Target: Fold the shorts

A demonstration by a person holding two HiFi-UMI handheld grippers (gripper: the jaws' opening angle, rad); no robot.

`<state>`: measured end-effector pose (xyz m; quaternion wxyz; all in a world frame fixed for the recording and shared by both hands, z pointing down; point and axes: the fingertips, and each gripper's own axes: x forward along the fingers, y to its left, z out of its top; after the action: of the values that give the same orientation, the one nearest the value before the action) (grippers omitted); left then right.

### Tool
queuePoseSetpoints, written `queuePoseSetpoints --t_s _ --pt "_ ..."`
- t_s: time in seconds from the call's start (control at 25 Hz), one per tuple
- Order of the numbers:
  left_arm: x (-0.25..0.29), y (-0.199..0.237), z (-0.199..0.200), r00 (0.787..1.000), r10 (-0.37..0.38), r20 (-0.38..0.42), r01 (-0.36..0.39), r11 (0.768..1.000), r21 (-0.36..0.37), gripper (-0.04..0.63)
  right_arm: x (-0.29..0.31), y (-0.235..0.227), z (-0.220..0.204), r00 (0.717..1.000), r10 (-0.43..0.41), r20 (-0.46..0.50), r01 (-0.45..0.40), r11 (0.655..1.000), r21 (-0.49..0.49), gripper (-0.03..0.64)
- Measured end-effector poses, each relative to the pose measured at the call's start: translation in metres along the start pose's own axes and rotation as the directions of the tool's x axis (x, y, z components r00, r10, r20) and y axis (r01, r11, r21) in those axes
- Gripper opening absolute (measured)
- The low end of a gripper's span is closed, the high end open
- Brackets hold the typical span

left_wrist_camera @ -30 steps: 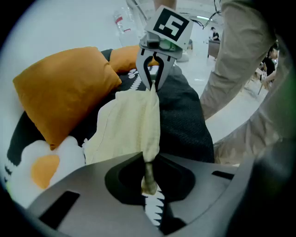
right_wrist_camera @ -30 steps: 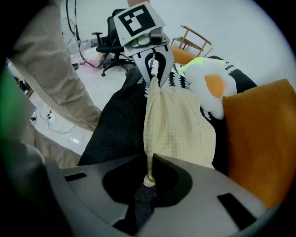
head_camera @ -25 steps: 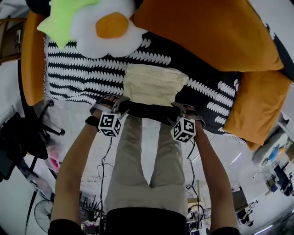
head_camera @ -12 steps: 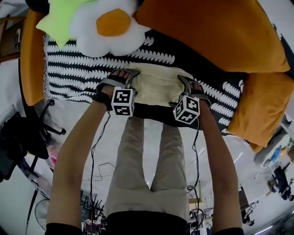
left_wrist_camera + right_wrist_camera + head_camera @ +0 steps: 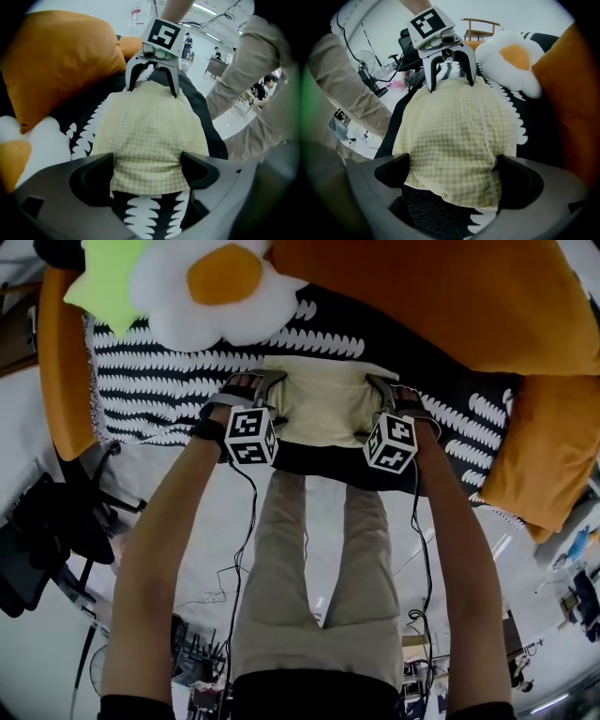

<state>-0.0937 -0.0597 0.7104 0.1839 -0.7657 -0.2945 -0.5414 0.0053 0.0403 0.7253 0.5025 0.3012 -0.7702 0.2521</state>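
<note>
My left gripper [image 5: 263,382] and right gripper [image 5: 380,386] have gone from the shorts' [image 5: 324,407] lower edge up to its upper sides, jaws just opening wide, cloth lying between them.

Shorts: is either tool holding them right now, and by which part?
Nothing is held. The left tool and right tool have just been opening their jaws and stand open, each straddling one side of the folded shorts.

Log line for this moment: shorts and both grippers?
shorts: folded, flat on black-and-white blanket | left gripper: jaws just opened, one end between them, unclamped | right gripper: jaws just opened, other end between them
</note>
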Motion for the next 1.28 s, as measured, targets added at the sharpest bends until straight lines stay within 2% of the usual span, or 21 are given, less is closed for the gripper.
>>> queuePoseSetpoints --t_s 0.08,0.16,0.24,0.28,0.32,0.36,0.4,0.48,0.56,0.6,0.64,0.68,0.72,0.84,0.92,1.04,1.16,1.28 --pt "-0.021 0.010 -0.003 1.000 -0.006 0.022 0.008 0.995 -0.097 0.436 -0.019 -0.008 0.003 0.998 -0.070 0.007 0.069 0.994 0.087 0.600" --pt "-0.052 0.025 -0.005 0.999 0.002 0.047 0.005 0.989 -0.149 0.436 -0.047 -0.014 0.004 0.988 -0.152 0.032 0.141 0.962 0.232 0.600" --pt "-0.083 0.040 -0.001 0.999 -0.004 0.039 0.008 0.995 -0.095 0.435 -0.078 -0.014 0.003 0.972 -0.228 0.059 0.187 0.899 0.396 0.600" --pt "-0.094 0.047 0.005 0.999 -0.023 0.032 0.025 0.999 -0.047 0.434 -0.093 -0.013 0.002 0.961 -0.268 0.069 0.201 0.847 0.493 0.600" --pt "-0.103 0.054 0.013 0.998 -0.056 0.029 0.056 0.998 -0.001 0.434 -0.106 -0.009 0.001 0.948 -0.310 0.074 0.206 0.772 0.601 0.600" --pt "-0.110 0.060 0.022 0.995 -0.097 0.029 0.096 0.995 0.031 0.434 -0.117 -0.004 0.000 0.932 -0.354 0.077 0.197 0.674 0.712 0.599" --pt "-0.115 0.065 0.031 0.990 -0.135 0.031 0.134 0.990 0.042 0.433 -0.126 0.001 -0.001 0.914 -0.398 0.079 0.173 0.559 0.811 0.596" --pt "-0.117 0.075 0.052 0.983 -0.183 0.022 0.183 0.983 0.006 0.433 -0.135 0.014 -0.007 0.872 -0.484 0.078 0.091 0.317 0.944 0.591" --pt "-0.105 0.079 0.072 0.974 -0.226 -0.016 0.226 0.973 -0.043 0.434 -0.126 0.036 -0.017 0.835 -0.548 0.047 -0.002 0.082 0.997 0.582" --pt "-0.096 0.080 0.081 0.967 -0.252 -0.038 0.250 0.967 -0.053 0.434 -0.114 0.048 -0.022 0.824 -0.566 0.022 -0.042 -0.022 0.999 0.581" --pt "-0.088 0.080 0.091 0.960 -0.275 -0.055 0.273 0.961 -0.051 0.434 -0.100 0.057 -0.025 0.818 -0.575 -0.002 -0.075 -0.110 0.991 0.581" --pt "-0.080 0.078 0.101 0.952 -0.299 -0.069 0.296 0.954 -0.044 0.433 -0.090 0.065 -0.029 0.814 -0.580 -0.021 -0.104 -0.182 0.978 0.581" --pt "-0.072 0.074 0.110 0.943 -0.322 -0.086 0.320 0.947 -0.033 0.434 -0.082 0.073 -0.032 0.812 -0.583 -0.034 -0.131 -0.238 0.962 0.581" --pt "-0.048 0.064 0.131 0.922 -0.359 -0.146 0.368 0.929 0.042 0.433 -0.070 0.092 -0.039 0.799 -0.599 -0.055 -0.202 -0.353 0.914 0.571" --pt "-0.035 0.062 0.143 0.917 -0.371 -0.143 0.384 0.920 0.074 0.433 -0.061 0.103 -0.033 0.786 -0.613 -0.078 -0.236 -0.415 0.879 0.560" --pt "-0.021 0.059 0.139 0.902 -0.410 -0.135 0.422 0.904 0.067 0.433 -0.039 0.111 -0.001 0.761 -0.642 -0.096 -0.299 -0.478 0.826 0.506" --pt "0.003 0.061 0.121 0.859 -0.470 -0.203 0.489 0.871 0.050 0.433 -0.020 0.100 0.019 0.710 -0.696 -0.106 -0.387 -0.512 0.767 0.437" --pt "0.020 0.049 0.115 0.801 -0.543 -0.254 0.564 0.826 0.013 0.431 -0.012 0.095 0.020 0.663 -0.727 -0.178 -0.447 -0.576 0.684 0.320"
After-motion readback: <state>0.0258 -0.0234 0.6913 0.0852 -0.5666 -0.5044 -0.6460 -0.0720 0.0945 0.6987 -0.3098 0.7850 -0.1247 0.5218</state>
